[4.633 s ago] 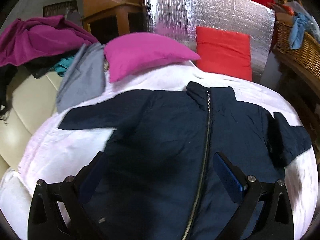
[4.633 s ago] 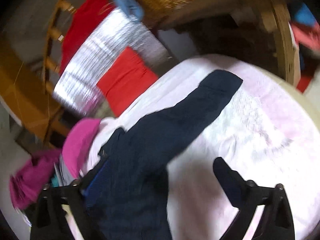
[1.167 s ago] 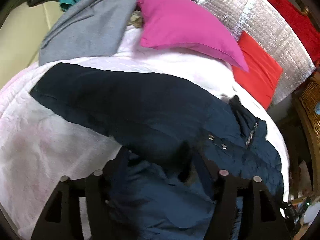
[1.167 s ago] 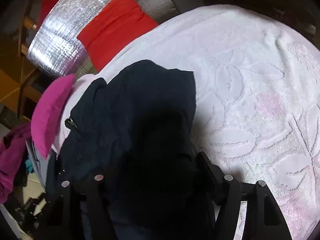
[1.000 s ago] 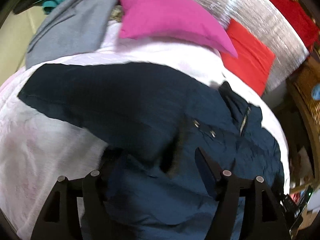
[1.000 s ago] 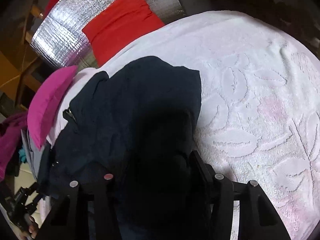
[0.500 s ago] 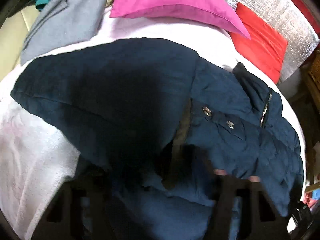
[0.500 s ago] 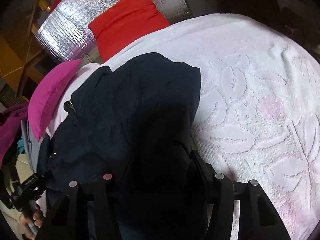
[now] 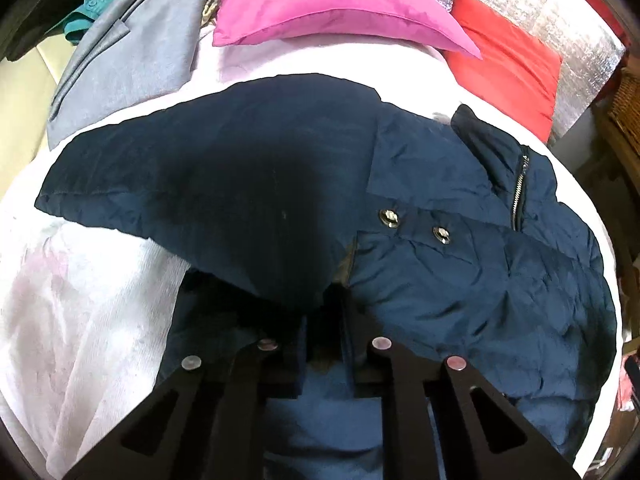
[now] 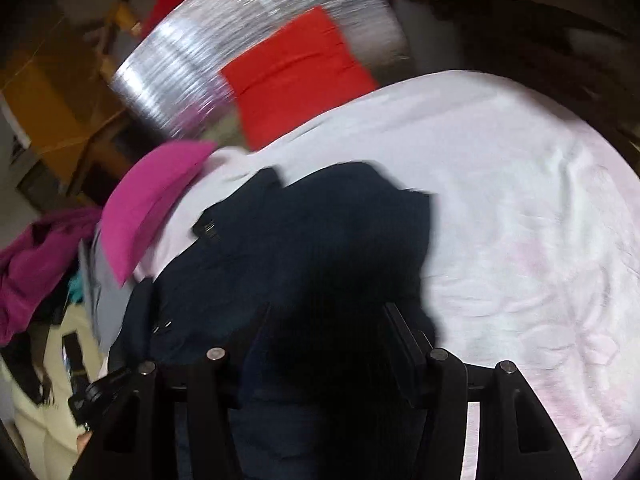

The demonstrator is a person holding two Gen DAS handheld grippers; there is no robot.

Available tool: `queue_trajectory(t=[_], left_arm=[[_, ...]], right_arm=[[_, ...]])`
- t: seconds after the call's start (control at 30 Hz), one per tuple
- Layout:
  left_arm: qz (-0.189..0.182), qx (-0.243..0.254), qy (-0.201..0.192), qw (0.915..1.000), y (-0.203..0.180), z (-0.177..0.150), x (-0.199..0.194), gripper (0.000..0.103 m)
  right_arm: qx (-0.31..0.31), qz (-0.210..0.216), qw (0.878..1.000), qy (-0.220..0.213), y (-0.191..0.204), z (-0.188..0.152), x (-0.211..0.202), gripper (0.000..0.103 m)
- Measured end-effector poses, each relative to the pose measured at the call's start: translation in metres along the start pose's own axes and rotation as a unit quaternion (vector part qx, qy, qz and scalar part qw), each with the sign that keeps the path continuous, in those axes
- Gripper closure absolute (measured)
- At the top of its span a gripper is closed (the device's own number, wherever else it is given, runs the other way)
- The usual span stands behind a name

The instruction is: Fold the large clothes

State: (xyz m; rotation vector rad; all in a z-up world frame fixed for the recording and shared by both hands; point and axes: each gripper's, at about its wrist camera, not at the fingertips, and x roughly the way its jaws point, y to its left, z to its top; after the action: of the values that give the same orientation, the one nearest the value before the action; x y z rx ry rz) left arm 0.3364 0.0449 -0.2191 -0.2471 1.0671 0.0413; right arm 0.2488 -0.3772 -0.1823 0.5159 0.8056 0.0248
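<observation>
A navy zip-up jacket (image 9: 460, 248) lies on a white-pink patterned bedspread (image 9: 80, 320). Its collar and zipper sit at the upper right, and one sleeve (image 9: 208, 184) is folded across the body. My left gripper (image 9: 322, 320) is shut on the jacket's fabric at the folded edge. In the right wrist view the jacket (image 10: 304, 248) fills the middle, blurred. My right gripper (image 10: 326, 328) is shut on a bunch of the jacket, and the cloth hides its fingertips.
A pink pillow (image 9: 328, 4), a red cushion (image 9: 508, 64) against a silver foil panel (image 10: 224, 52), and a grey garment (image 9: 132, 52) lie at the head of the bed. A magenta cloth pile (image 10: 32, 264) and a wicker basket (image 9: 628, 104) flank it.
Both grippers closed on the jacket. The left one has pulled the sleeve and side inward over the body. The right view has swung up and back, with motion blur.
</observation>
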Motion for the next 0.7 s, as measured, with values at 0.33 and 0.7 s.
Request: queue_trajectory(t=[0.33,0.7], left_arm=[[-0.098,-0.046,-0.010,0.9940,0.043,0.010,-0.040,0.063],[-0.105,-0.330,-0.022,0.9379,0.203,0.019,-0.007,0.029]], right_arm=[[-0.016,-0.048,0.997,0.062,0.022,-0.032,0.077,0.068],[-0.018,-0.033,0.999,0.036,0.018,-0.037,0.071,0.068]])
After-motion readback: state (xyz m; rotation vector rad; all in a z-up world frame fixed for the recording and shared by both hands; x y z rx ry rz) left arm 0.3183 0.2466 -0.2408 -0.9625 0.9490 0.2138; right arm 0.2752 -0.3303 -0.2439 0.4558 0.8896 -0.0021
